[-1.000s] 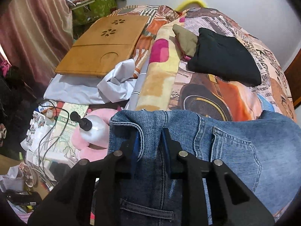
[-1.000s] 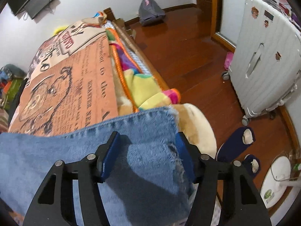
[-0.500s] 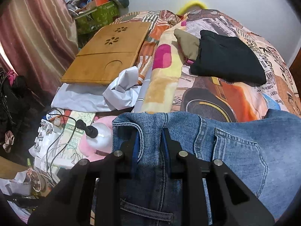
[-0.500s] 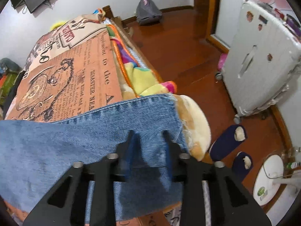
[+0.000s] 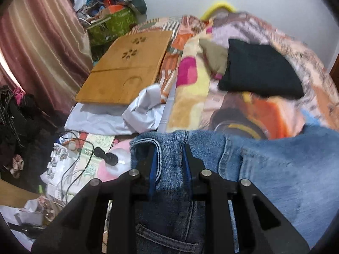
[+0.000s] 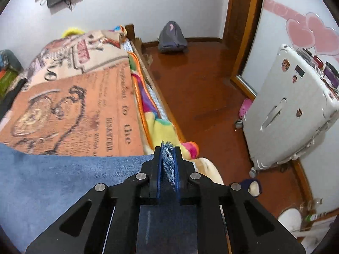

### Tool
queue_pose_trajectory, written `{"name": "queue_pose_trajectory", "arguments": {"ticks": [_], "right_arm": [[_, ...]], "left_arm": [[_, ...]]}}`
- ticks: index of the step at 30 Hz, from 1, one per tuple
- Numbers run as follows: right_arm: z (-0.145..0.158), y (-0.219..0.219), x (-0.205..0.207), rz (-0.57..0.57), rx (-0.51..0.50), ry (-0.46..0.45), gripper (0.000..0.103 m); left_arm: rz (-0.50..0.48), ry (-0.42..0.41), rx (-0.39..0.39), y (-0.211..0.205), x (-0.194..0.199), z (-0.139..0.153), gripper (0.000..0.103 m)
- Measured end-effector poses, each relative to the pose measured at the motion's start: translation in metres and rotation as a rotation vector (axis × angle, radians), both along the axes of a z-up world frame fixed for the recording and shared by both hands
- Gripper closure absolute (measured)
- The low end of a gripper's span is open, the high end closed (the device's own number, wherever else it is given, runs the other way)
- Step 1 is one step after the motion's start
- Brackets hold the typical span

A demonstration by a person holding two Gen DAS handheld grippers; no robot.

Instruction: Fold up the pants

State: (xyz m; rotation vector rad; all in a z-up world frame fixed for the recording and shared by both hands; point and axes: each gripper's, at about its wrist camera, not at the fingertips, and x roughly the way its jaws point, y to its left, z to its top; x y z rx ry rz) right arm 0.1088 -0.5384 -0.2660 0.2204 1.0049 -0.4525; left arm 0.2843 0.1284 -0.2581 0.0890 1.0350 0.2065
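Note:
Blue jeans (image 5: 275, 169) lie across the near end of the bed. My left gripper (image 5: 168, 148) is shut on the bunched waistband (image 5: 169, 141), with a back pocket visible to its right. In the right wrist view the same jeans (image 6: 63, 182) stretch off to the left. My right gripper (image 6: 167, 151) is shut on the frayed hem (image 6: 167, 156) of a leg, which stands up between the blue pads at the bed's right edge.
A printed bedspread (image 6: 70, 110) covers the bed. A folded black garment (image 5: 258, 74) and a wooden lap tray (image 5: 127, 69) lie farther back. Cables and clutter (image 5: 70, 158) fill the floor at left. A white suitcase (image 6: 292, 110) and slippers stand on the wooden floor at right.
My right gripper went from open around the leg end to shut on its frayed hem, and it lifted and shifted. The left gripper kept its grip on the waistband, tilting slightly.

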Motion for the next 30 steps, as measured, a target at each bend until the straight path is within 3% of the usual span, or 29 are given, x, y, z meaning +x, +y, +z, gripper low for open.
{"name": "queue_pose_trajectory", "arguments": {"ticks": [3, 6, 8, 11, 14, 15, 20, 24, 27, 30], "right_arm": [[-0.016, -0.002, -0.001, -0.030, 0.006, 0.043, 0.094], [-0.016, -0.006, -0.009, -0.058, 0.003, 0.059, 0.094], [-0.006, -0.006, -0.015, -0.064, -0.011, 0.063, 0.085], [0.012, 0.001, -0.026, -0.053, -0.053, 0.054, 0.071], [0.030, 0.008, -0.041, -0.051, -0.073, 0.014, 0.056], [0.037, 0.012, -0.048, -0.049, -0.075, 0.000, 0.055], [0.046, 0.027, -0.067, -0.033, -0.038, -0.028, 0.045], [0.041, 0.038, -0.081, -0.029, 0.033, -0.043, 0.043], [0.026, 0.042, -0.085, -0.028, 0.099, -0.031, 0.042], [0.008, 0.047, -0.080, -0.016, 0.119, 0.033, 0.042]], "left_arm": [[-0.006, 0.034, 0.001, 0.004, -0.001, -0.010, 0.076], [-0.014, 0.016, -0.032, 0.009, -0.012, 0.003, 0.071], [-0.024, -0.013, -0.037, 0.011, -0.021, 0.017, 0.063], [-0.017, -0.071, 0.015, 0.014, -0.038, 0.041, 0.062], [-0.010, -0.095, -0.043, 0.026, -0.055, 0.054, 0.056], [-0.005, -0.093, -0.062, 0.030, -0.061, 0.054, 0.056], [0.000, -0.048, -0.119, 0.036, -0.086, 0.034, 0.053], [0.019, 0.004, -0.138, 0.036, -0.096, 0.003, 0.053], [0.040, 0.028, -0.077, 0.036, -0.099, -0.019, 0.050], [0.050, 0.010, -0.055, 0.042, -0.103, -0.028, 0.040]]}}
